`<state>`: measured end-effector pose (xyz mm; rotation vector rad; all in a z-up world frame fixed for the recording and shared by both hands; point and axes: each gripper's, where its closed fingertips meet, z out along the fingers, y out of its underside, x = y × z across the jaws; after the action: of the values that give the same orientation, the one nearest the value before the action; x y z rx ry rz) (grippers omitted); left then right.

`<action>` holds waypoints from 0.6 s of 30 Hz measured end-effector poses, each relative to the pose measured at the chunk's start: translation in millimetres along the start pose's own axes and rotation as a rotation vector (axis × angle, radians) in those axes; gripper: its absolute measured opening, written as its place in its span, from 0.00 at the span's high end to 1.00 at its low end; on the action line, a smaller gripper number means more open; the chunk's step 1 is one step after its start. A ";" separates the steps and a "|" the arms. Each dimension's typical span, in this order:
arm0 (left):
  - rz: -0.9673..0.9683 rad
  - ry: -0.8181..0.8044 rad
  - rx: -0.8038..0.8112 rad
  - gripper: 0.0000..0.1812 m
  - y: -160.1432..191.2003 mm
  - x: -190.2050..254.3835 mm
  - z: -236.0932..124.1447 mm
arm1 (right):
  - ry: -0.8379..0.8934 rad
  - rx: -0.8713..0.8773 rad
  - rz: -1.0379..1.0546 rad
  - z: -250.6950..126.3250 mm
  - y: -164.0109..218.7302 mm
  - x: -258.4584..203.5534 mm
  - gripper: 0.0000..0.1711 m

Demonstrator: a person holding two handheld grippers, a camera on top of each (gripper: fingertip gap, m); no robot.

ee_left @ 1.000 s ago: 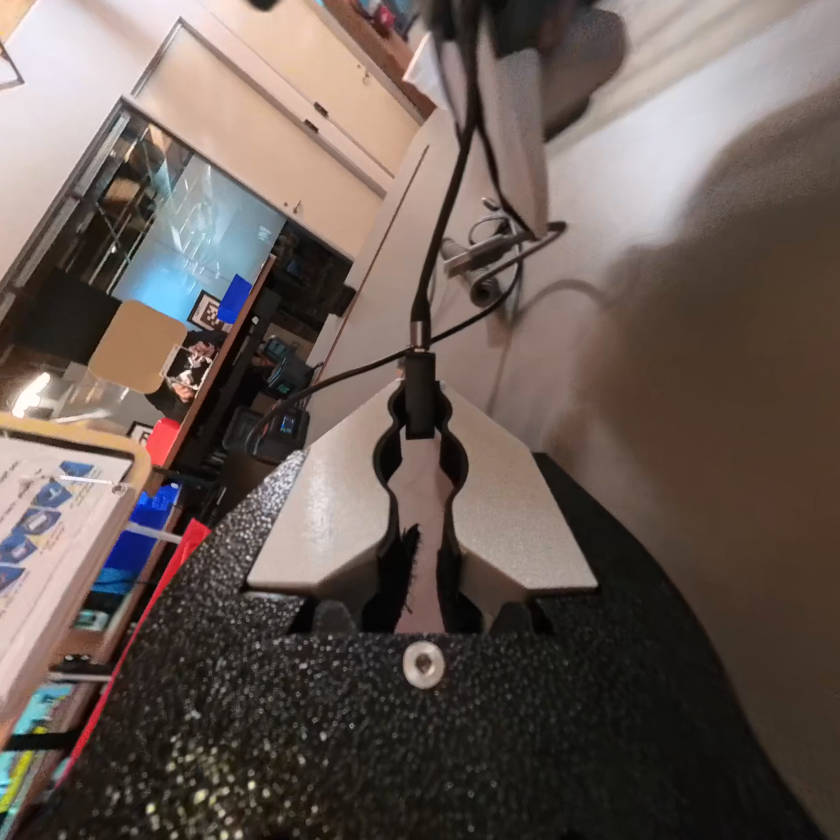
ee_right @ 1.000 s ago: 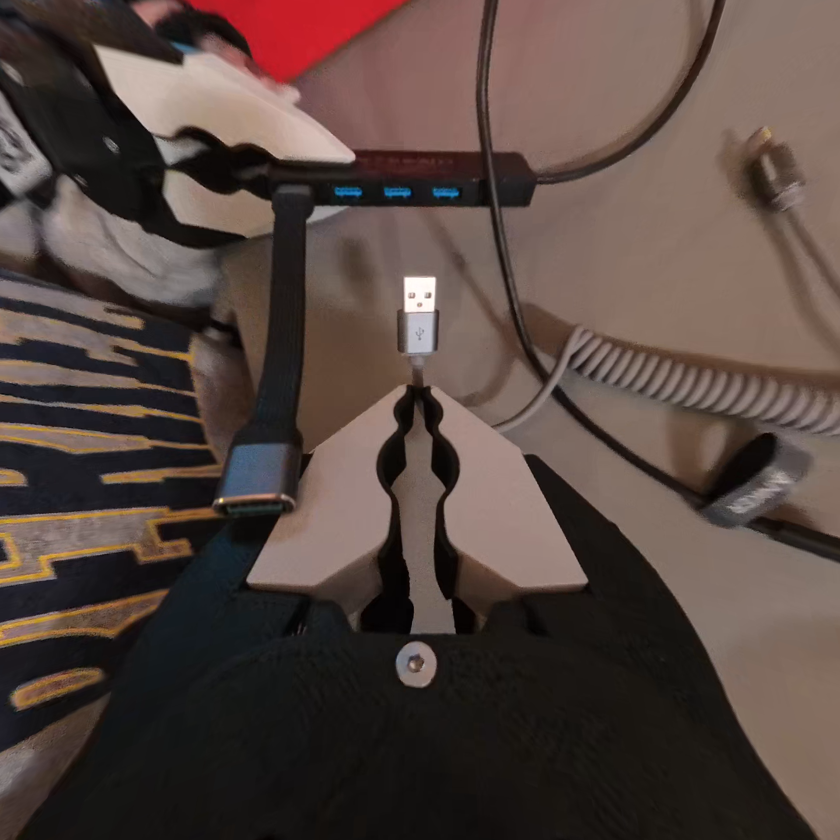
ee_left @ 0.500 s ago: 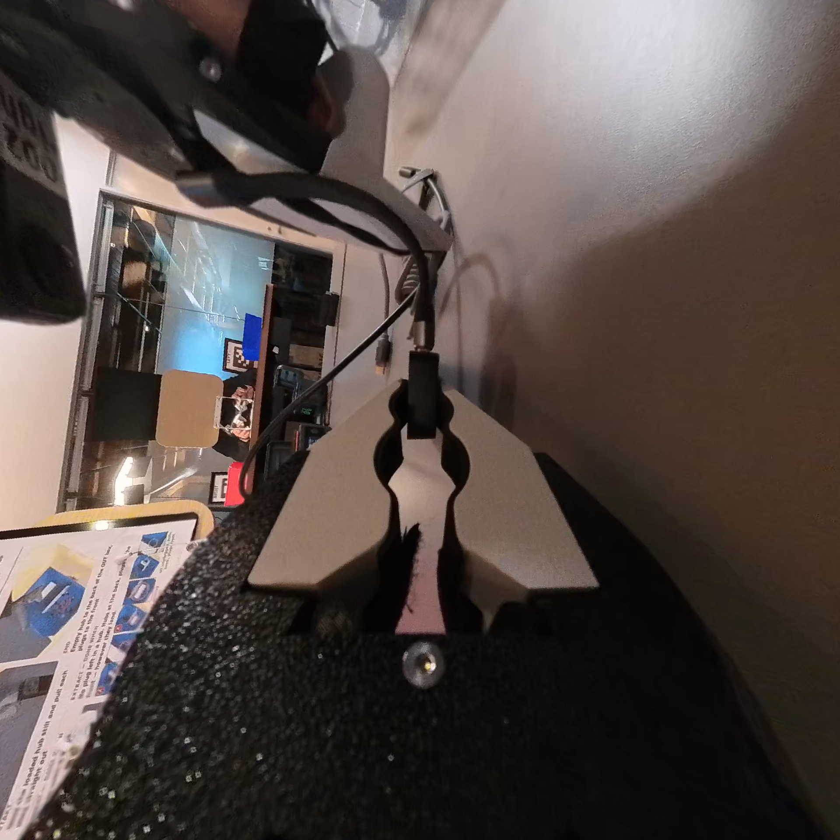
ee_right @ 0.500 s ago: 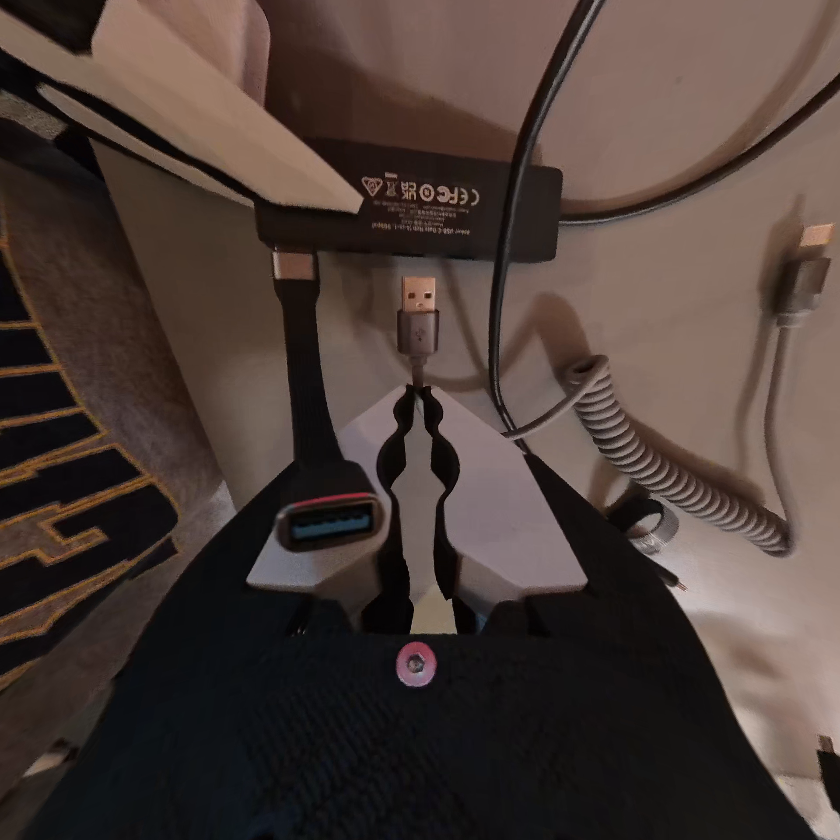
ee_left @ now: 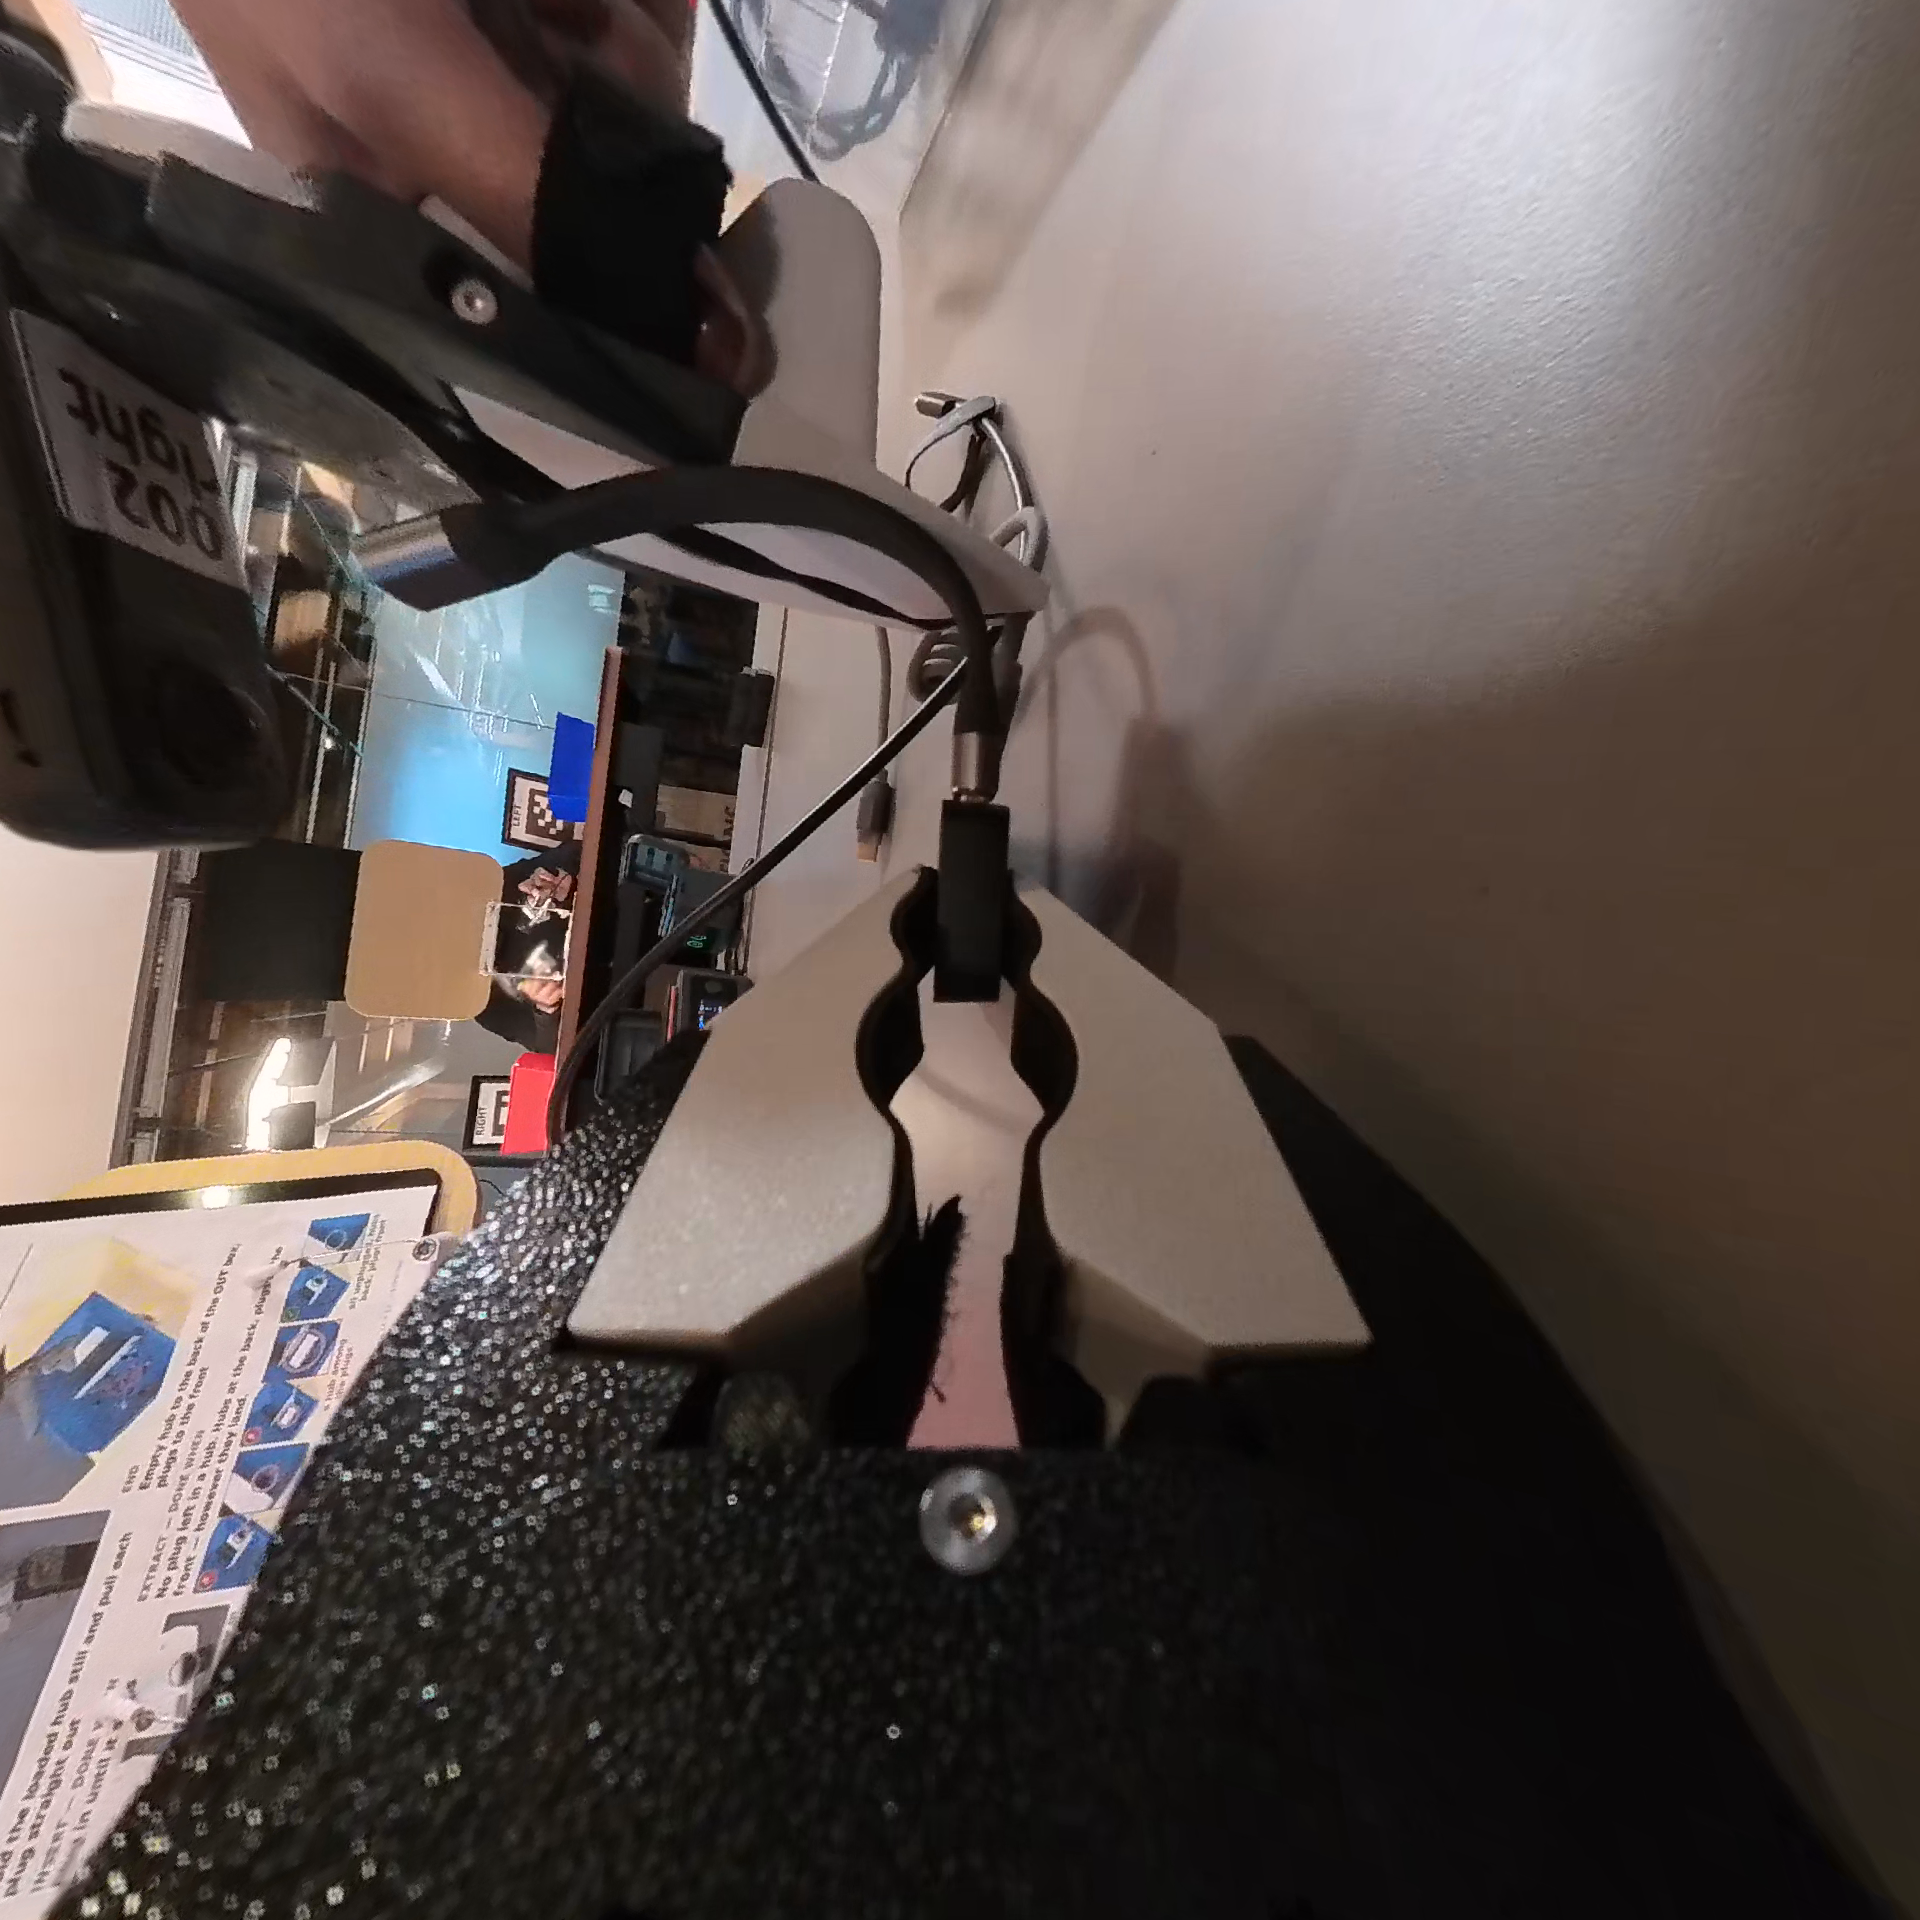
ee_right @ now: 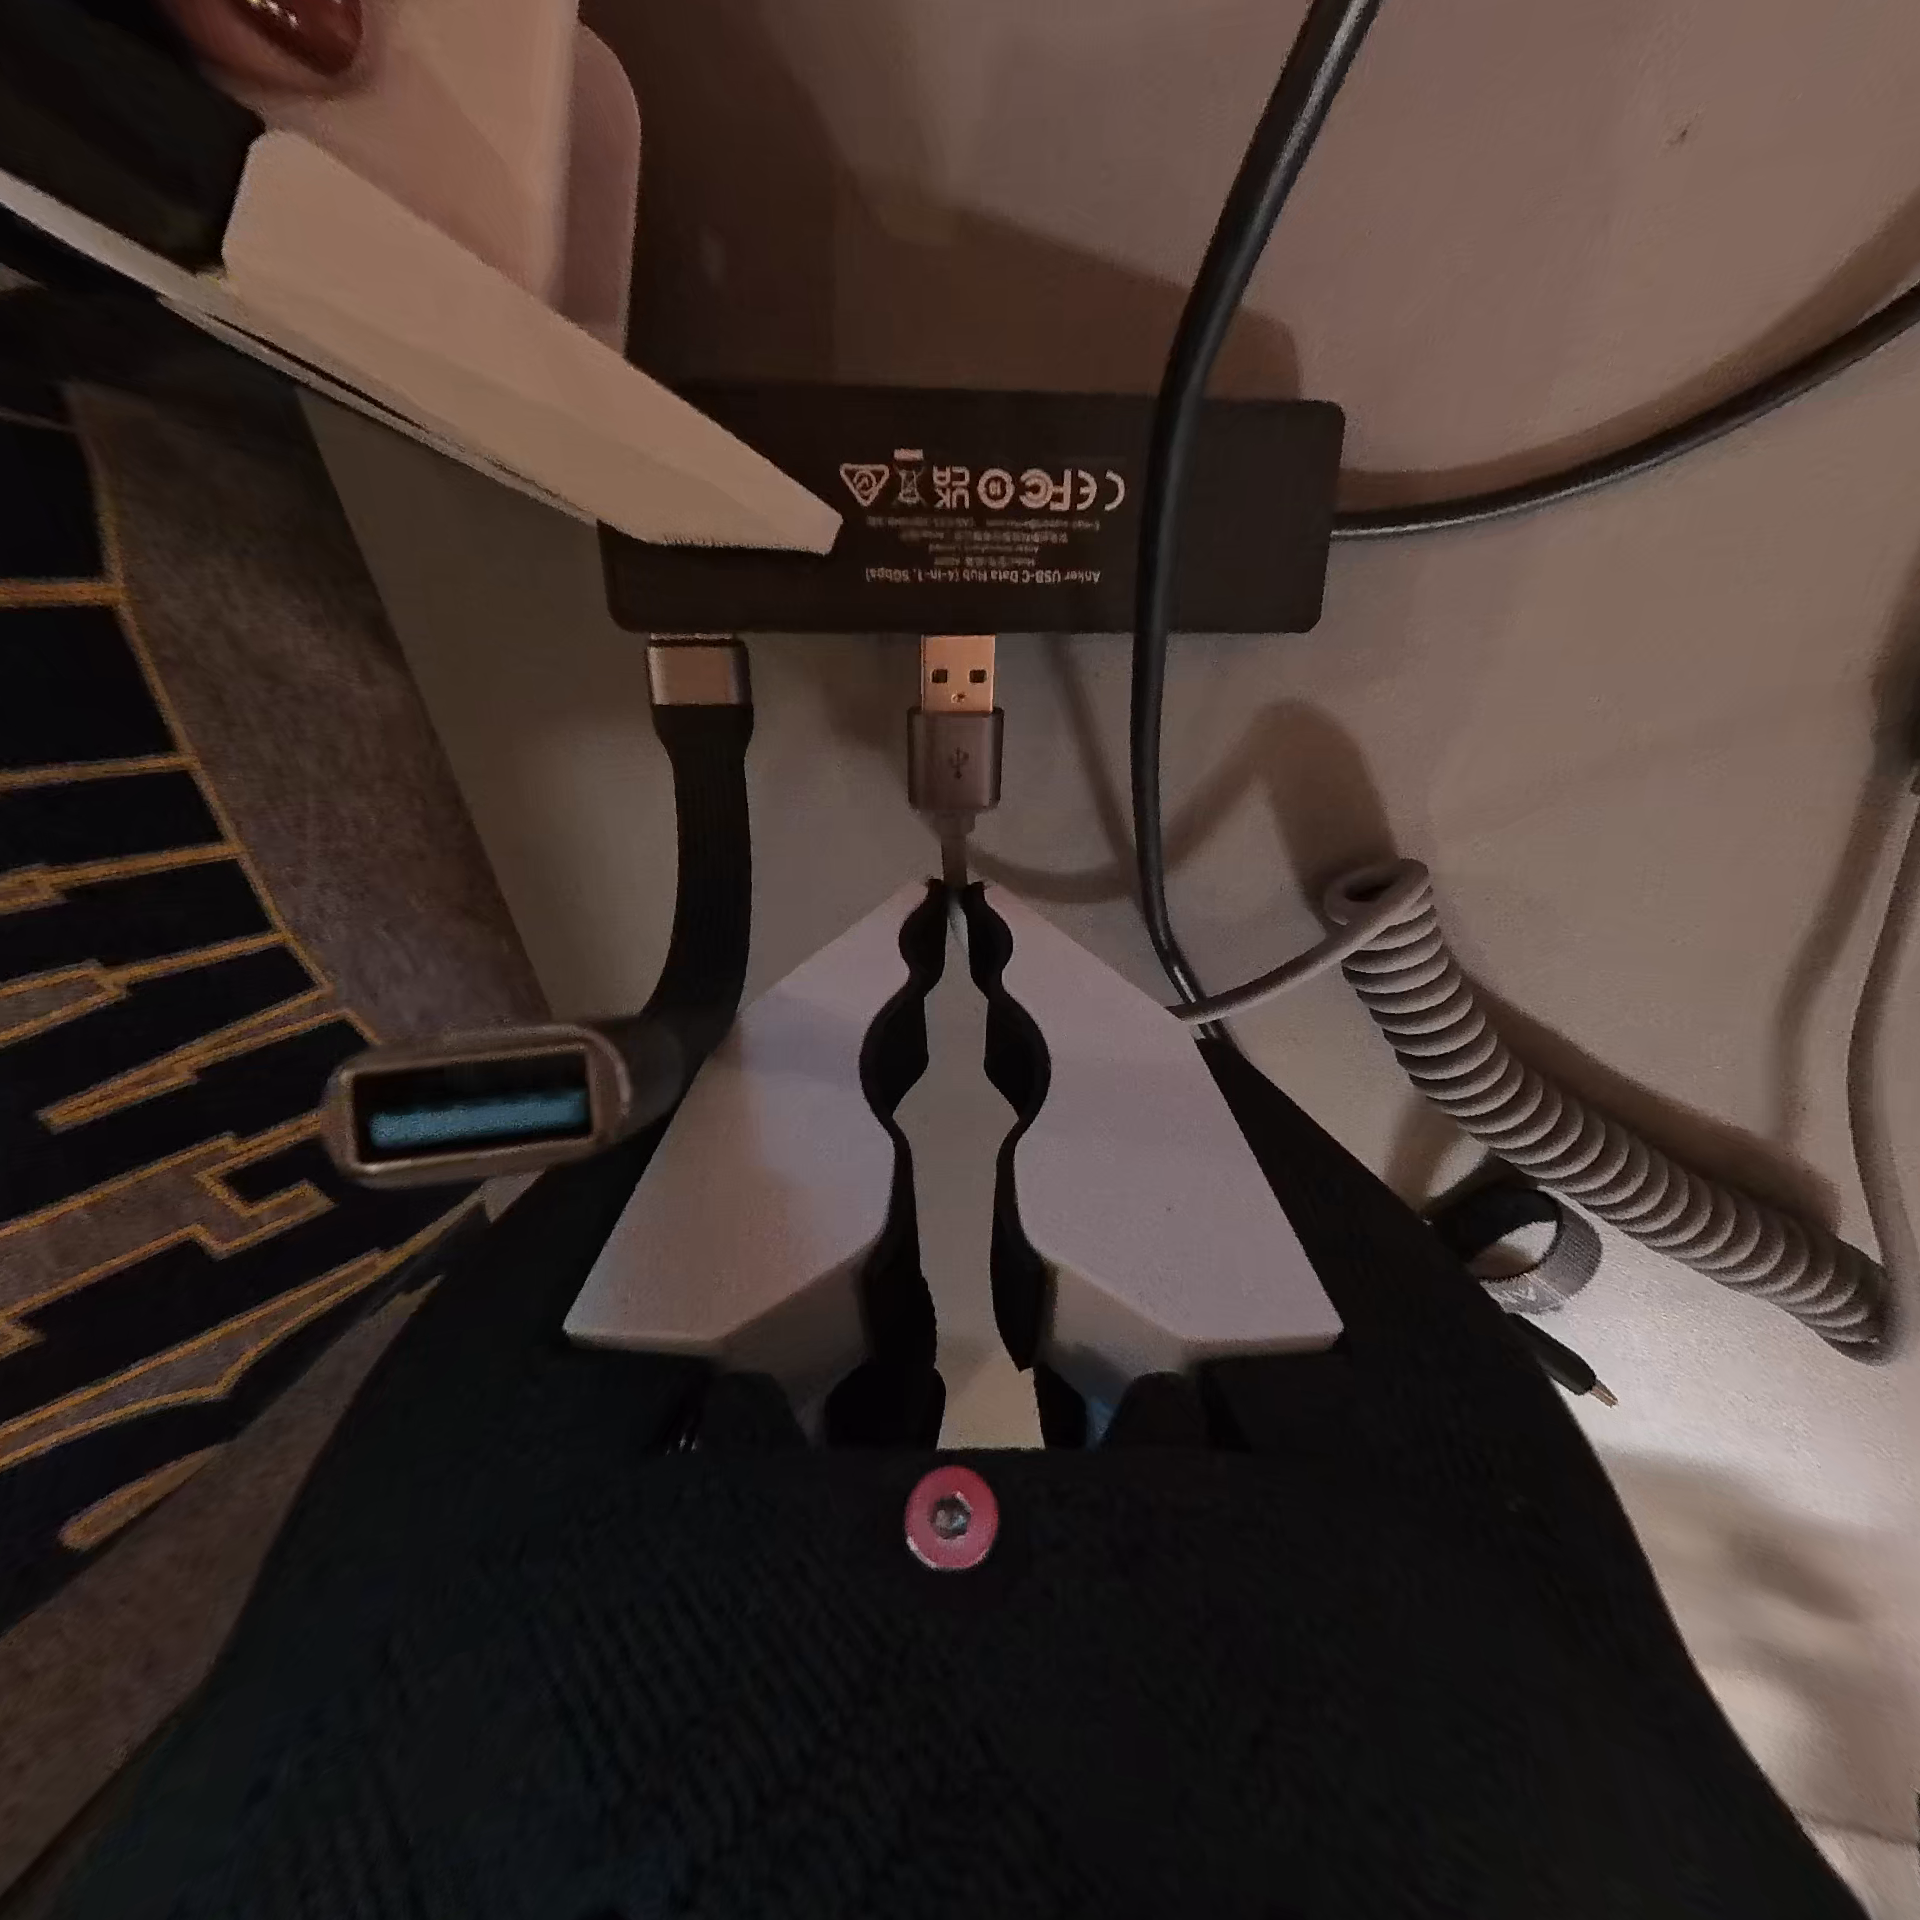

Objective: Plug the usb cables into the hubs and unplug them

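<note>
My right gripper is shut on the thin grey cable just behind a grey USB-A plug. The plug's metal tip sits at the near edge of the black hub, whose labelled underside faces the right wrist camera. My left gripper is shut on the hub's end; one of its fingers covers the hub's left end in the right wrist view. A short flat black adapter cable is plugged into the hub's left port, and its silver socket end hangs beside my right fingers.
A coiled grey cable and a black cable lie on the pale table to the right. A patterned dark carpet lies left. A printed sheet and a loose plug show in the left wrist view. Left and right tips are no more than a few centimetres apart.
The hub has turned from ports facing the right wrist camera to underside facing it. The plug has moved up from well short of the hub to its near edge.
</note>
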<state>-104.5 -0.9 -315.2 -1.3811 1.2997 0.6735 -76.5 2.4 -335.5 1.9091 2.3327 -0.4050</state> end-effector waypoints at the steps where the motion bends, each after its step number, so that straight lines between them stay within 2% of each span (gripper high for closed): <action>1: 0.002 0.000 0.000 0.95 -0.1 -0.1 0.0 | 0.001 -0.004 -0.001 0.2 -0.4 0.1 0.99; 9: 0.005 0.000 0.000 0.95 -0.2 -0.3 -0.3 | 0.007 -0.035 -0.037 0.2 -2.3 0.5 0.99; 18: -0.084 0.025 0.034 0.94 0.7 -3.2 -1.9 | -0.025 0.140 -0.075 -2.2 -6.7 -0.9 1.00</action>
<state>-106.4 -1.5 -312.0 -1.4119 1.2603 0.5763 -82.6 0.9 -332.2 1.8660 2.4248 -0.6118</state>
